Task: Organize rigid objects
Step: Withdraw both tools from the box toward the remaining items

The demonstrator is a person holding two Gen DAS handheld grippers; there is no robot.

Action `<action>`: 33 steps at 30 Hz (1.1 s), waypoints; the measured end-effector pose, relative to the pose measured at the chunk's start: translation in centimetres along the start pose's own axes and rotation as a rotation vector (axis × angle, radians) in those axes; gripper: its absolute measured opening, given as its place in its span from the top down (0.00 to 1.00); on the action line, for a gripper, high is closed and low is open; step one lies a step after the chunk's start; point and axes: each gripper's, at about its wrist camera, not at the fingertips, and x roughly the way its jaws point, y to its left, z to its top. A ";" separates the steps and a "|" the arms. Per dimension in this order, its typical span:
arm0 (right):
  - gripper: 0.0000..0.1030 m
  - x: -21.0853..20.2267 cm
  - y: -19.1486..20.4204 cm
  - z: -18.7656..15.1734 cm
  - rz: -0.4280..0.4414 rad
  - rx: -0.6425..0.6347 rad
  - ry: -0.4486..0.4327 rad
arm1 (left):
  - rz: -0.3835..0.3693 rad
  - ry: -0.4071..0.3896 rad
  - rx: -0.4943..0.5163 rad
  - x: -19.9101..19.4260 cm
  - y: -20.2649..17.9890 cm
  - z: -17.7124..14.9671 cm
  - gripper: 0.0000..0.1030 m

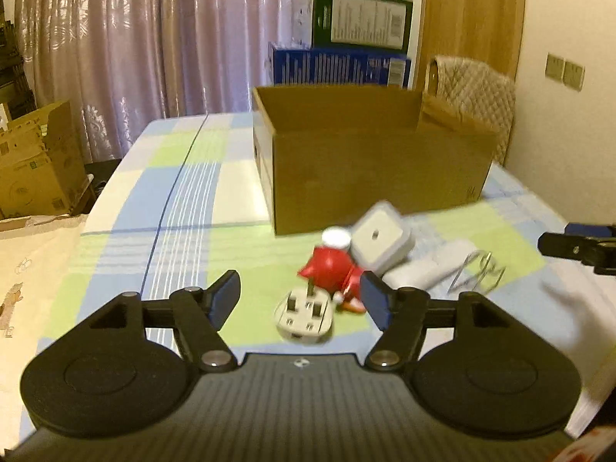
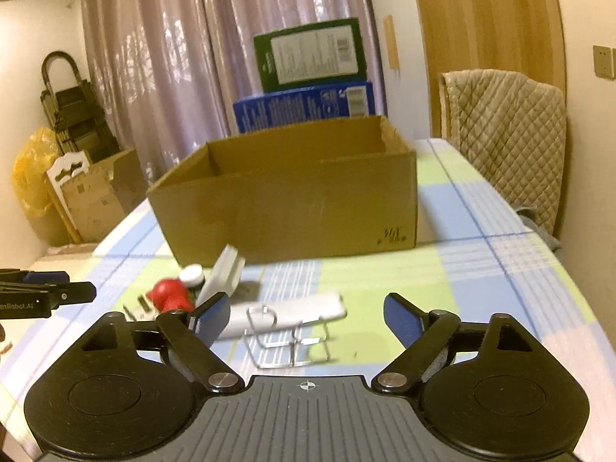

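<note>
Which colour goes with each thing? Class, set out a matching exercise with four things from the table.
Things:
1. three-pin plug
2. toy figure
3. cardboard box
4. wire rack

Colours:
a. brown
b. silver
c. red
d. pale grey

Pairs: 1-d, 2-c, 3-a, 4-b

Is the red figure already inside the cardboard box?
No, the red figure lies on the tablecloth in front of the cardboard box, beside the white plug.
</note>
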 end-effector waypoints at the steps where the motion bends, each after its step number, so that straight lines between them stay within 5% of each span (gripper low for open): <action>1: 0.14 0.3 0.0 -0.3 -0.003 -0.006 0.009 | 0.003 0.006 0.013 0.3 0.0 -0.3 0.37; 11: 0.09 3.7 0.8 -1.9 -0.001 -0.039 0.082 | -0.027 0.042 0.013 2.6 -0.2 -1.7 0.24; 30: 0.09 9.0 0.8 -3.0 -0.031 -0.055 0.149 | -0.029 0.077 0.005 4.8 -0.3 -1.7 0.24; 33: 0.17 9.2 1.0 -3.0 -0.023 -0.074 0.149 | -0.029 0.081 0.006 5.0 -0.3 -1.8 0.24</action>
